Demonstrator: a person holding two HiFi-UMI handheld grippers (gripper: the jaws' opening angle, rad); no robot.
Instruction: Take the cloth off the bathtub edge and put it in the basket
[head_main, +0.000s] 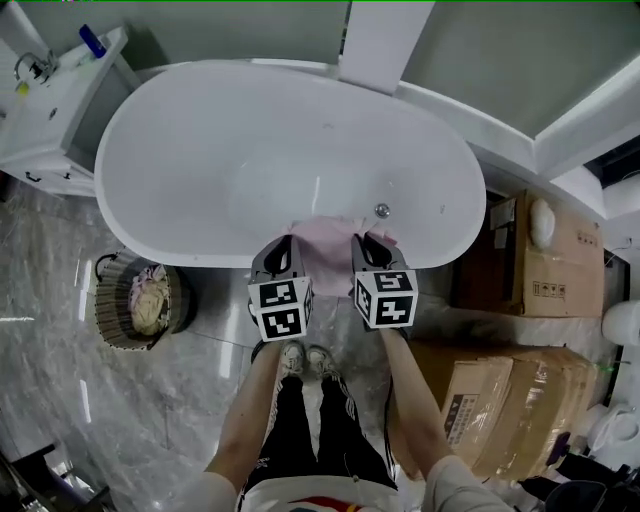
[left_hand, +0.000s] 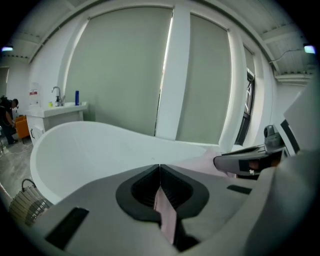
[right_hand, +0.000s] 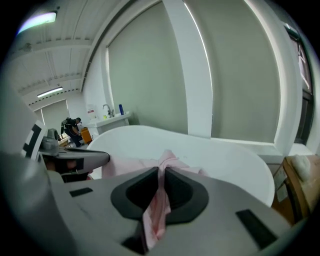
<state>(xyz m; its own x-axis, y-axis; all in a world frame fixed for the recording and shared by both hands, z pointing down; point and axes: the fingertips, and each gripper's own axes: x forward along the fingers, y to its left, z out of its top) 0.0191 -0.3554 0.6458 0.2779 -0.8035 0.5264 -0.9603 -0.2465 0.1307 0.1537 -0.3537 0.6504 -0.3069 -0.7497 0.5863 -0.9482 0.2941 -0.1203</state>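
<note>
My left gripper (head_main: 283, 244) and right gripper (head_main: 368, 243) each have jaws pinched tight on a top corner of the pink cloth (head_main: 323, 252), soft, light and limp, hanging between them over the bathtub's (head_main: 200, 150) near edge

Pale pink cloth (head_main: 325, 252) on a white tub (head_main: 180, 150). The left gripper (head_main: 286, 244) and right gripper (head_main: 362, 242) are grey, with black pads and black-and-white square markers. Grey veined marble floor (head_main: 60, 400). At nine o'clock, a tan woven basket (head_main: 108, 312); at four, brown boxes (head_main: 520, 400); at eleven, a blue bottle (head_main: 92, 40).
</note>
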